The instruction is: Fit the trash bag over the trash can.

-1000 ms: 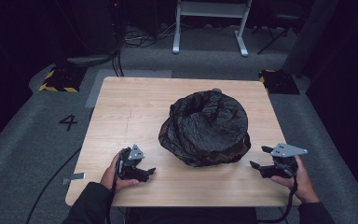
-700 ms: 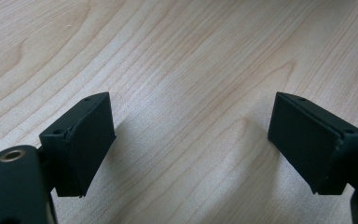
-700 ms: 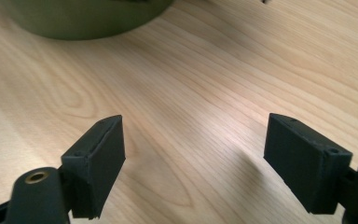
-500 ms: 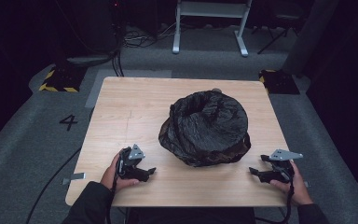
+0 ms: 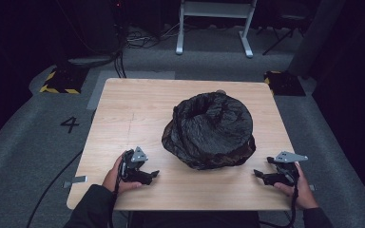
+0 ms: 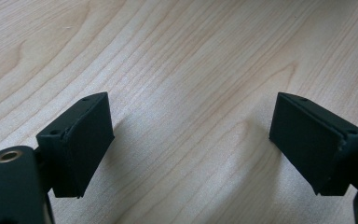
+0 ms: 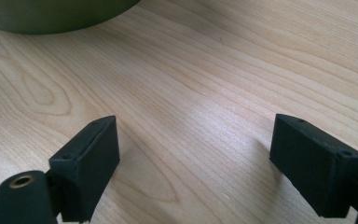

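From the high view, a crumpled black bag (image 5: 208, 130) sat a little right of the middle of the wooden table (image 5: 133, 109), heaped up with a hollow at its top. The left claw (image 5: 153, 175) rested low on the table near the front edge, left of the bag and apart from it, held by the left hand (image 5: 116, 175), its jaws pointing to the right, toward the bag's near side. The right claw (image 5: 258, 174) lay near the front right corner, held by the right hand (image 5: 300, 186), its jaws pointing left toward the bag and stopping short of it. A grey three-cornered plate topped each claw. Neither touched the bag. On the grey floor left of the table a number 4 (image 5: 70, 124) was marked, and a white frame (image 5: 216, 21) stood on the floor beyond the far edge.

In the left gripper view, the left claw (image 6: 191, 144) stood wide, its two black pads (image 6: 86, 140) far apart with nothing between them, just bare wood grain of the table (image 6: 191, 60) close beneath.

In the right gripper view, the right claw (image 7: 193, 163) was likewise spread wide and empty over the table (image 7: 223, 74). The dark, greenish lower edge of the bag (image 7: 56, 14) showed at the top left corner, well ahead of the jaws and clear of them.
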Demonstrator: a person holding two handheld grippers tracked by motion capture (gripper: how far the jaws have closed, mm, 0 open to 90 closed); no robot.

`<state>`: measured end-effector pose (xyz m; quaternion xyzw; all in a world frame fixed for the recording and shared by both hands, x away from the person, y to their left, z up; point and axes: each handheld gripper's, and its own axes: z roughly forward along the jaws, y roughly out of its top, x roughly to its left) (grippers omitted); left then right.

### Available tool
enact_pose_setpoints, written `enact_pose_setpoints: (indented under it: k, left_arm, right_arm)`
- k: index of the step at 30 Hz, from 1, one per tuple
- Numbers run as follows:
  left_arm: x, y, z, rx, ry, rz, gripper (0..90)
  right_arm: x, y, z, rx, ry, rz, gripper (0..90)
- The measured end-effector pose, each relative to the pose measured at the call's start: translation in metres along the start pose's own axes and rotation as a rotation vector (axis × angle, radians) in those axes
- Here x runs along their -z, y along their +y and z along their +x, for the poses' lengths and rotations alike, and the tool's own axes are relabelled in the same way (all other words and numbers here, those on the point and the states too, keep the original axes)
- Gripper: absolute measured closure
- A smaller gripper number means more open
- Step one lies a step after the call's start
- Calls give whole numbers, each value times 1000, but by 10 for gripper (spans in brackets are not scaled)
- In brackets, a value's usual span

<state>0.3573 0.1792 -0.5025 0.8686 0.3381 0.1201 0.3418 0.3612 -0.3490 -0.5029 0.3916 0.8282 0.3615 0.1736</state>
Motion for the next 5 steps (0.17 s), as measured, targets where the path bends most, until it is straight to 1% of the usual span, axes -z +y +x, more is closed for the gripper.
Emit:
enact_pose_setpoints:
  k: [5]
  left_arm:
    - [0,0,0,0,-2,-2,135]
  right_arm:
    - [0,0,0,-1,-1,0,155]
